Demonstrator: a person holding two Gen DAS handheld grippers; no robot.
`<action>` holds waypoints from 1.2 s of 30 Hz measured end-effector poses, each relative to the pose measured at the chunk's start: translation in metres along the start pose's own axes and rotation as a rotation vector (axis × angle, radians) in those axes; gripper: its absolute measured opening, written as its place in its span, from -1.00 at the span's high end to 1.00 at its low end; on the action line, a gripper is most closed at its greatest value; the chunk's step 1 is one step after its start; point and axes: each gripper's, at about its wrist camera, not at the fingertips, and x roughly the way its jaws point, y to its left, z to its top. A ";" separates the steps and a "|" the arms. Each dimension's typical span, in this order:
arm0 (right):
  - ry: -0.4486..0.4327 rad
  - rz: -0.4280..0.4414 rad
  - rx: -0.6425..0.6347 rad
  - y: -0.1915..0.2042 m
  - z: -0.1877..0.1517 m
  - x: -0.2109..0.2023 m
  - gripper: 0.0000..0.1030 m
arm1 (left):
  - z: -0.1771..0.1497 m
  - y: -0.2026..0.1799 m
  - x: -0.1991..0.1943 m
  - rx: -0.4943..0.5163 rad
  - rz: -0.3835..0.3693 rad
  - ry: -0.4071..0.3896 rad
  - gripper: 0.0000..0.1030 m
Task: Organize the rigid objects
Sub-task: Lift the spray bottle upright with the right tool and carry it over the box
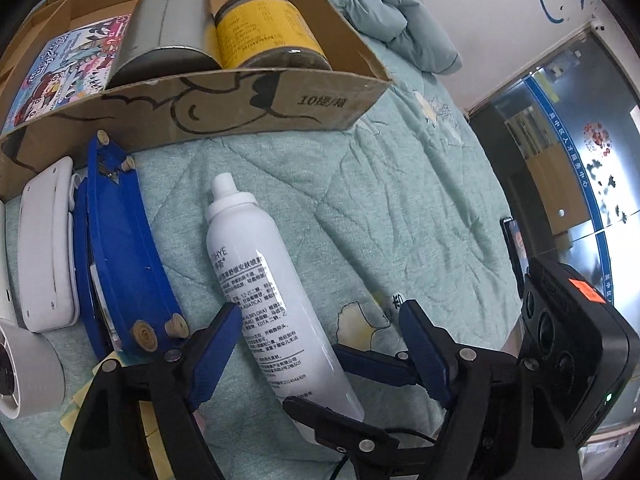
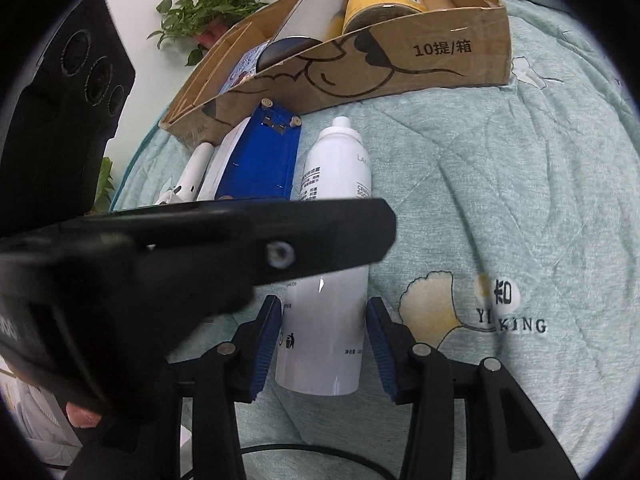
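Note:
A white spray bottle (image 1: 264,280) lies on the green quilt, nozzle toward the cardboard box (image 1: 224,108). My left gripper (image 1: 320,344) is open and astride the bottle's lower half. My right gripper (image 2: 324,344) is open too, its blue pads on either side of the bottle's base (image 2: 320,340), not clearly pressing it. The box (image 2: 400,64) holds a grey tin (image 1: 168,36), a yellow jar (image 1: 264,32) and a colourful book (image 1: 60,68). The left gripper's body (image 2: 200,240) crosses the right wrist view.
A blue flat device (image 1: 120,256) and white gadgets (image 1: 44,240) lie left of the bottle. A rumpled green duvet (image 1: 384,4) is behind the box. A potted plant (image 2: 208,8) stands by the wall. The right gripper's body (image 1: 576,348) is close on the right.

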 end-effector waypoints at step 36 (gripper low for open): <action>0.015 -0.061 -0.006 -0.015 0.020 0.007 0.10 | 0.011 0.016 0.023 -0.109 -0.019 -0.006 0.21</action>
